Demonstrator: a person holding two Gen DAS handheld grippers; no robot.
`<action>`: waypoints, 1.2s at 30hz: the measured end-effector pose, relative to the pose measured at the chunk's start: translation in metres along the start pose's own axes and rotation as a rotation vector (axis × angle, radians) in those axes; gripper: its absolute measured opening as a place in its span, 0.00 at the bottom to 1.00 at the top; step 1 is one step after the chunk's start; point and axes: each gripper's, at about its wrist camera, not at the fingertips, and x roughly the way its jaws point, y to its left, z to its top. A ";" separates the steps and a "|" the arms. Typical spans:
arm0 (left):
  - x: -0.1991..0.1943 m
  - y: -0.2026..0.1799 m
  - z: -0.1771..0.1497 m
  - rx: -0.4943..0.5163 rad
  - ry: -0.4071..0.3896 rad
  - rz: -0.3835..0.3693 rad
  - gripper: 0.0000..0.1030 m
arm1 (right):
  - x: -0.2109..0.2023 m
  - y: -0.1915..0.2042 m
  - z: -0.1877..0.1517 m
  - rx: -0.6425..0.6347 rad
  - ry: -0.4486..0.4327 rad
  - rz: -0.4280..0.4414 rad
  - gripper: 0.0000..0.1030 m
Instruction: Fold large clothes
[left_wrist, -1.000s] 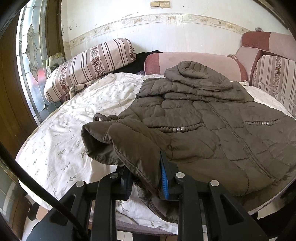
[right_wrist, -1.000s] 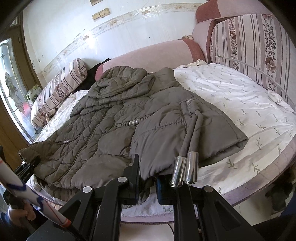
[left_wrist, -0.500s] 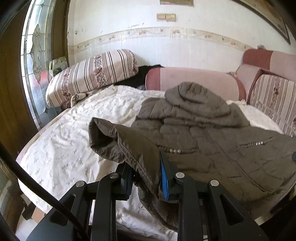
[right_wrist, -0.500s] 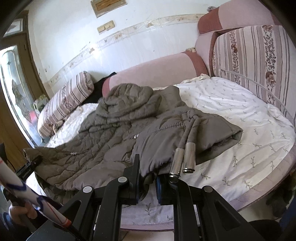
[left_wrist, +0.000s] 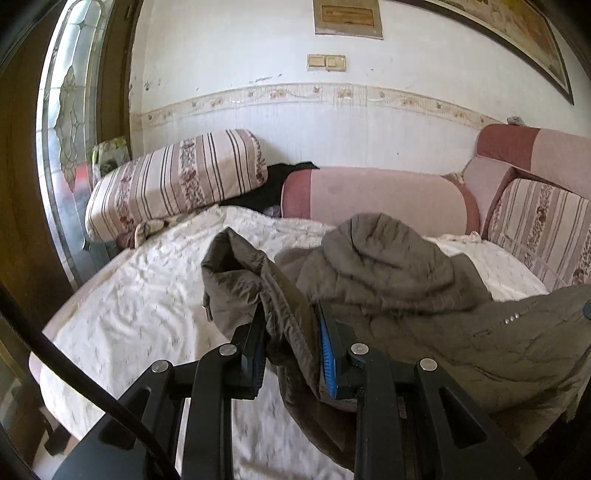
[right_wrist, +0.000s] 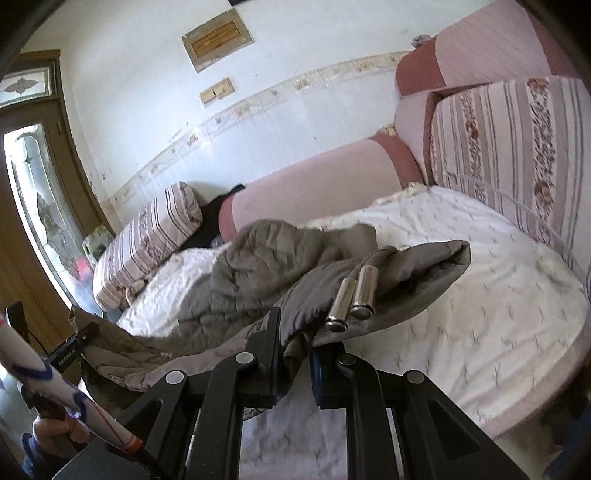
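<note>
Black jaws (blue pads), silver screws; black cable (left_wrist: 74, 369)

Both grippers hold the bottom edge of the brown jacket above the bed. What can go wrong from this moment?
1. The left gripper pinches only a thin bunch of the jacket; the heavy padded cloth may slip out.
2. The metal cord ends lie loose beside the right gripper; they may swing or catch in it.
3. The hood rests on the bed sheet, so pulling may drag the sheet and spoil the fold.

A home bedroom: round bed (left_wrist: 122, 325), striped cushions (left_wrist: 177, 181), stained-glass door (right_wrist: 40, 206), wall switches (left_wrist: 327, 62).
</note>
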 end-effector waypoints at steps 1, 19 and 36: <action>0.003 0.000 0.007 -0.002 -0.003 -0.005 0.23 | 0.002 0.001 0.006 -0.003 -0.006 0.003 0.13; 0.151 0.008 0.190 -0.090 -0.086 0.069 0.63 | 0.243 -0.018 0.210 0.110 -0.001 -0.145 0.13; 0.337 -0.079 0.093 0.121 0.201 -0.055 0.63 | 0.416 -0.085 0.193 0.217 0.212 -0.213 0.33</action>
